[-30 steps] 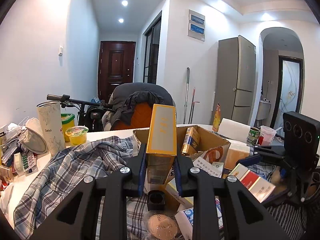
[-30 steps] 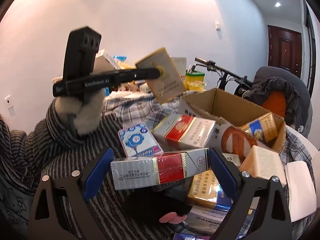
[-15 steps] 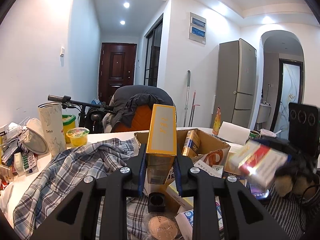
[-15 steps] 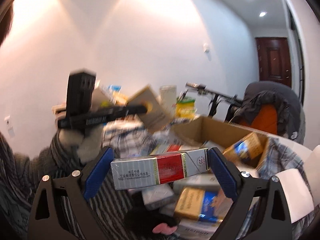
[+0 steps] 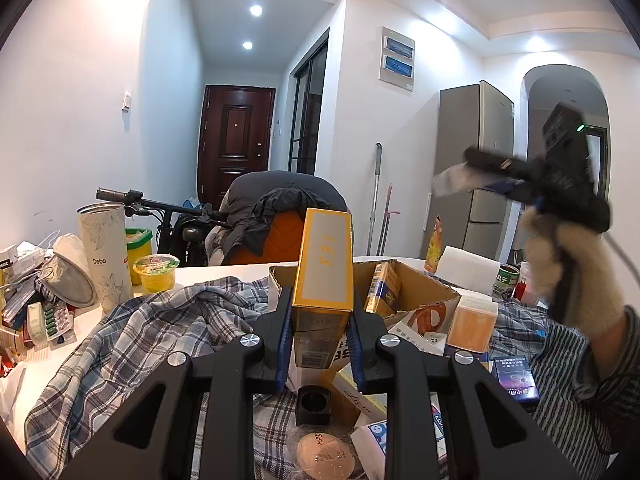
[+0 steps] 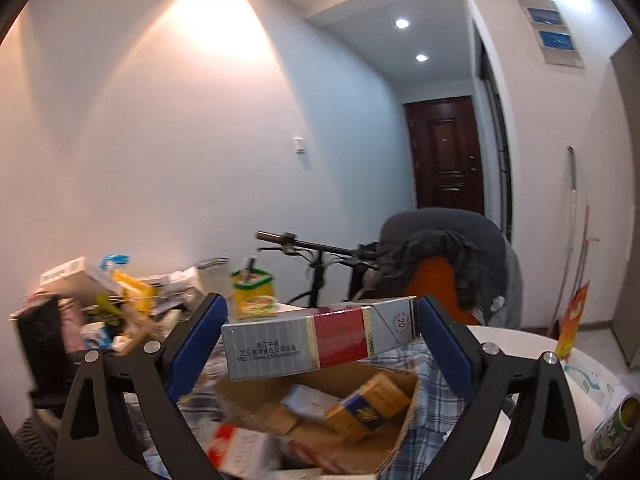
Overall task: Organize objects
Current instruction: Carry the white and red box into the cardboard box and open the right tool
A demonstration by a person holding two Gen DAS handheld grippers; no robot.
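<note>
My left gripper is shut on a tall gold box and holds it upright in front of an open cardboard box. My right gripper is shut on a silver and red cigarette carton, held crosswise above the cardboard box, which holds several small packs. In the left wrist view the right gripper is raised high at the right, blurred, in a gloved hand.
A plaid shirt covers the white table. A paper tube, a jelly cup and clutter stand at the left. Loose packs lie right of the box. A draped chair and a bicycle stand behind.
My right gripper has risen with the carton from the pile of packs and swung over the cardboard box. My left gripper has hardly moved and keeps the gold box.
</note>
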